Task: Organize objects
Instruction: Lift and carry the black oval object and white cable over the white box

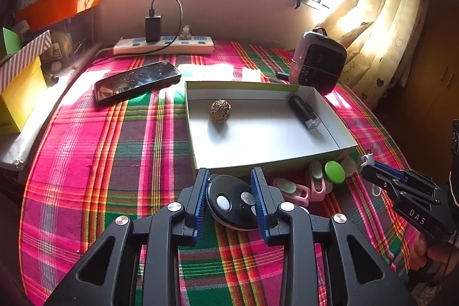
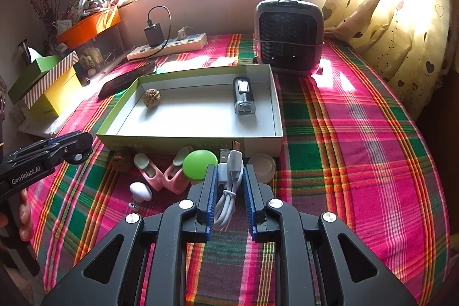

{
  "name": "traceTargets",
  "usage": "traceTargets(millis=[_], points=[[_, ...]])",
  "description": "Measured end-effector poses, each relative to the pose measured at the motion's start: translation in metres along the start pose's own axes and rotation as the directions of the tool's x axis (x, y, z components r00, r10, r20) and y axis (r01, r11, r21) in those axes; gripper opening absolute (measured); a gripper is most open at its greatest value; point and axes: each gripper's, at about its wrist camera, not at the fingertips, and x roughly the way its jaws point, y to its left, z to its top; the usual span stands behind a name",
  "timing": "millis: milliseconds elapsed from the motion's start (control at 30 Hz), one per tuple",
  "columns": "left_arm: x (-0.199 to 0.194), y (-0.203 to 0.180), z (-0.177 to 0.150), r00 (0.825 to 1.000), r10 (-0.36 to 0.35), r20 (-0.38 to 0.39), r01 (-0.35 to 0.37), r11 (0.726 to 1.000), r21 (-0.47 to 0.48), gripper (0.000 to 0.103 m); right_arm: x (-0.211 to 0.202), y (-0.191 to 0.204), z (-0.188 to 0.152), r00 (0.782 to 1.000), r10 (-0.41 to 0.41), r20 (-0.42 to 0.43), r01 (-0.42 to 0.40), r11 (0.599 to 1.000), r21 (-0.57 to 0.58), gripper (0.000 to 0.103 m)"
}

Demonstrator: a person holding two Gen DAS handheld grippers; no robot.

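My left gripper (image 1: 231, 179) is shut on a black oval fob (image 1: 229, 201) with a white button, held just above the plaid cloth in front of the box. My right gripper (image 2: 230, 171) is shut on a coiled white USB cable (image 2: 228, 191). The open white box (image 1: 341, 131) holds a brown walnut-like ball (image 1: 220, 111) and a black torch (image 1: 304, 112). Before the box lie a green disc (image 2: 200, 164), pink clips (image 2: 160, 177), a white knob (image 2: 140, 191), a beige round piece (image 2: 262, 165) and a second brown ball (image 2: 122, 159). Each view shows the other gripper at its side: right (image 1: 368, 165), left (image 2: 83, 146).
A phone (image 1: 137, 81) lies left of the box, with a power strip (image 1: 163, 46) and a plugged-in charger behind it. A small heater (image 2: 288, 35) stands at the back right by the curtain (image 2: 401, 19). Yellow and striped boxes (image 2: 51, 93) and an orange tray (image 2: 89, 25) crowd the left edge.
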Motion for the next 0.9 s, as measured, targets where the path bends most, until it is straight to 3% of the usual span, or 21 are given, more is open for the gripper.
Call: traceTargets(millis=[367,900], points=[[0.020,-0.010,0.026,1.000,-0.022,-0.021,0.023,1.000,0.020,0.028,0.011,0.003,0.036,0.999,0.033,0.015,-0.032,0.999,-0.024,0.019],[0.071,-0.007,0.057,0.998,0.010,-0.062,-0.008,0.999,0.034,0.028,0.081,0.007,0.086,0.996,0.062,-0.058,-0.065,0.997,-0.048,0.019]])
